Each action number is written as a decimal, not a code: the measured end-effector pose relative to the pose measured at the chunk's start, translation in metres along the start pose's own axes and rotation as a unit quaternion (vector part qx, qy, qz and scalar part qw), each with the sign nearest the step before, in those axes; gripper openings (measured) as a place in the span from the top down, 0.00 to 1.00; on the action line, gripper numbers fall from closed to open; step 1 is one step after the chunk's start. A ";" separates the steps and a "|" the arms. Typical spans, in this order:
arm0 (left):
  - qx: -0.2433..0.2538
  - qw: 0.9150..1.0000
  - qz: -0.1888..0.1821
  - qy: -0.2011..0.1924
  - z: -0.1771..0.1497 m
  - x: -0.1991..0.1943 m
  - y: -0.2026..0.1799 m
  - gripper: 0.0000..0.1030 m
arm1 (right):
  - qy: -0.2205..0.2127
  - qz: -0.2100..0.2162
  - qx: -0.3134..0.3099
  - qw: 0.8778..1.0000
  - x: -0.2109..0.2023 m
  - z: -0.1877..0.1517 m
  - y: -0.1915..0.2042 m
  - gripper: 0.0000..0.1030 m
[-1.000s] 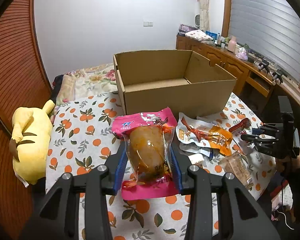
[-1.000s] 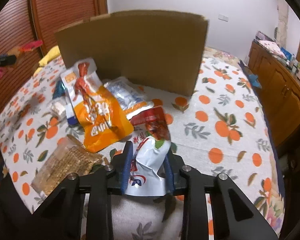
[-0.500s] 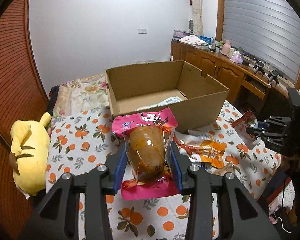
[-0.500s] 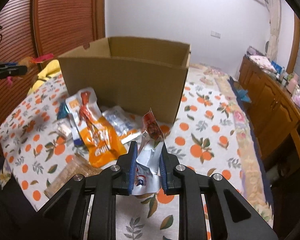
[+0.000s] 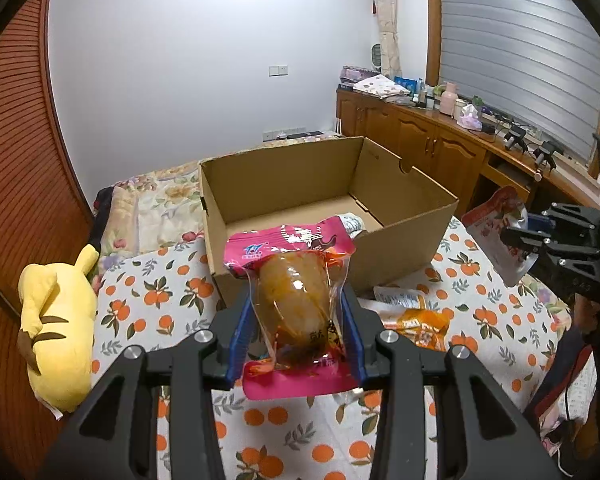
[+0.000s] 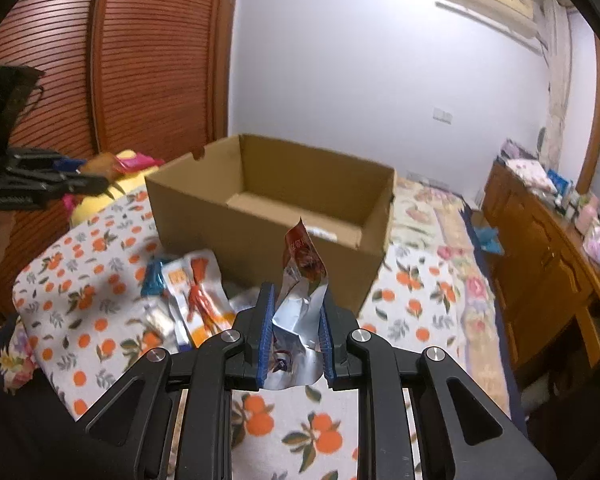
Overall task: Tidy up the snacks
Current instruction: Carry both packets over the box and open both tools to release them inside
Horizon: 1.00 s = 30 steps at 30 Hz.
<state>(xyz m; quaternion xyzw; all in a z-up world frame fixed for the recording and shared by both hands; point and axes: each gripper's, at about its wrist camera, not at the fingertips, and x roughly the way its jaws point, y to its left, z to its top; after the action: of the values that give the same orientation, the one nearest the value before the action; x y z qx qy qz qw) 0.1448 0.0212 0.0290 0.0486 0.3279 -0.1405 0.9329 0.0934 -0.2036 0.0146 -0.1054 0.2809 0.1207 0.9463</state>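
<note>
My left gripper (image 5: 296,332) is shut on a pink snack packet (image 5: 296,300) with a brown filling, held above the bed just in front of the open cardboard box (image 5: 408,236). My right gripper (image 6: 294,336) is shut on a crumpled silver and red snack packet (image 6: 300,296), also lifted in front of the box (image 6: 204,216). The right gripper (image 5: 540,236) with its packet (image 5: 496,232) shows at the right edge of the left wrist view. The left gripper (image 6: 88,180) shows at the left of the right wrist view. A white packet (image 5: 352,222) lies inside the box.
Several loose snack packets (image 6: 196,292) lie on the orange-patterned bedspread (image 6: 412,304) before the box, among them an orange one (image 5: 420,324). A yellow plush toy (image 5: 56,320) sits at the bed's left edge. Wooden cabinets (image 5: 432,140) line the right wall, slatted wardrobe doors (image 6: 148,68) the left.
Both grippers have risen with their packets; the right one lifted its silver packet off the bedspread. The box now appears lower in both views, with its inside visible.
</note>
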 end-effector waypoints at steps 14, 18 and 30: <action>-0.006 1.000 -0.006 0.000 0.042 0.042 0.017 0.62 | -0.026 0.030 -0.024 0.999 0.039 0.060 -0.002 0.83; -0.006 1.000 -0.008 0.002 0.053 0.058 0.022 0.62 | -0.029 0.036 -0.029 0.999 0.054 0.074 -0.005 0.83; -0.012 1.000 -0.017 0.019 0.066 0.104 0.032 0.62 | -0.012 0.051 -0.031 0.998 0.111 0.088 -0.015 0.82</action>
<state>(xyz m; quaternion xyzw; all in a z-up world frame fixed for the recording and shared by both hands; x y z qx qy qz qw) 0.2711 0.0158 0.0150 0.0345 0.3482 -0.1512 0.9245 0.2324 -0.1756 0.0268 -0.1189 0.2705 0.1791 0.9384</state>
